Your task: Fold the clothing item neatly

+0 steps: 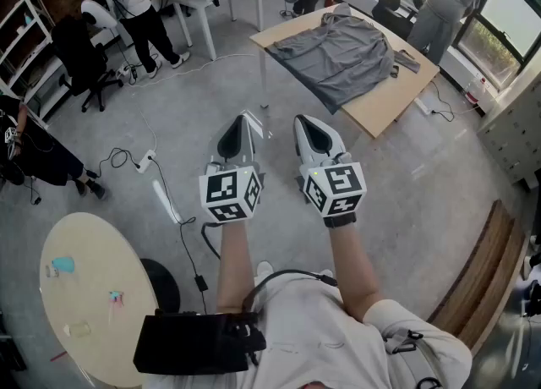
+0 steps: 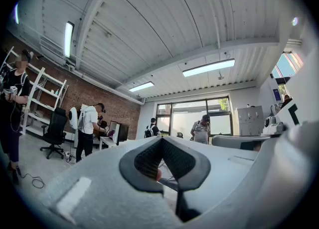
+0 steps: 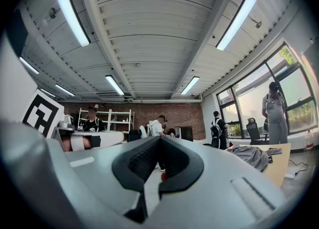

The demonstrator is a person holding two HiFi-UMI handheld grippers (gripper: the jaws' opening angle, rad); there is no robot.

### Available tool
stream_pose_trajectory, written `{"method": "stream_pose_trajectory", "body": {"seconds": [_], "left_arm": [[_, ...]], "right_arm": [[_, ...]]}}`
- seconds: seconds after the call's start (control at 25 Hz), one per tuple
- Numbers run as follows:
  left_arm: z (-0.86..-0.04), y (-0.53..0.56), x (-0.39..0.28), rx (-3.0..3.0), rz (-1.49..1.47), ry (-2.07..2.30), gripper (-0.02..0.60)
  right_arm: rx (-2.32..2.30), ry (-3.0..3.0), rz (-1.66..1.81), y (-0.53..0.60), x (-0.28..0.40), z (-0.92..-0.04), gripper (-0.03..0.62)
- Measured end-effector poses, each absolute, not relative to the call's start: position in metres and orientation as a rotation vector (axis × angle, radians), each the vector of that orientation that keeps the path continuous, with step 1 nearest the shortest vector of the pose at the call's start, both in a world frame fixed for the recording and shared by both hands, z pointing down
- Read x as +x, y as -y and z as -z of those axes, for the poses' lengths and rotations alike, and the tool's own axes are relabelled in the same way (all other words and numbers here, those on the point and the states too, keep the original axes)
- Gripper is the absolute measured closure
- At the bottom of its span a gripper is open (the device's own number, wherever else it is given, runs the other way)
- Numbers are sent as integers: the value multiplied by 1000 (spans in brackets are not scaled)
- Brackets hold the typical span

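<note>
The left forearm (image 1: 232, 265) and right forearm (image 1: 352, 262) reach forward side by side, bare. The left gripper (image 1: 239, 129) and right gripper (image 1: 314, 134) are held level, close together and nearly parallel. Both have their jaws pressed together, with nothing between them.

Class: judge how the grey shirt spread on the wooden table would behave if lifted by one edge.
The grey shirt would probably flop and sag, since it lies in soft wrinkles on the table. It looks thin, so likely light. Lying flat, it should not roll or tip.
</note>
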State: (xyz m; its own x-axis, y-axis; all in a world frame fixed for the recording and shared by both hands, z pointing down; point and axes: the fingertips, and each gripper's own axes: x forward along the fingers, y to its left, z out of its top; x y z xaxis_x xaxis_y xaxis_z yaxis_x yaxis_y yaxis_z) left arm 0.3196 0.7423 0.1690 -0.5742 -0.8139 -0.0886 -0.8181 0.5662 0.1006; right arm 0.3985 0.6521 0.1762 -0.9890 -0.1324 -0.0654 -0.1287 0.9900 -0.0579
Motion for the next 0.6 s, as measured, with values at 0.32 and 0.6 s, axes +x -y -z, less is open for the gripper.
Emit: {"method": "stream_pose_trajectory", "body": {"seconds": [0.32, 0.6], "left_arm": [[-186, -805, 272, -1438, -181, -2775, 580], [-211, -829, 234, -1432, -222, -2843, 580]], "right_arm": [[-177, -3088, 96, -713, 338, -195, 589], [-148, -3152, 154, -734, 293, -218, 589]]}}
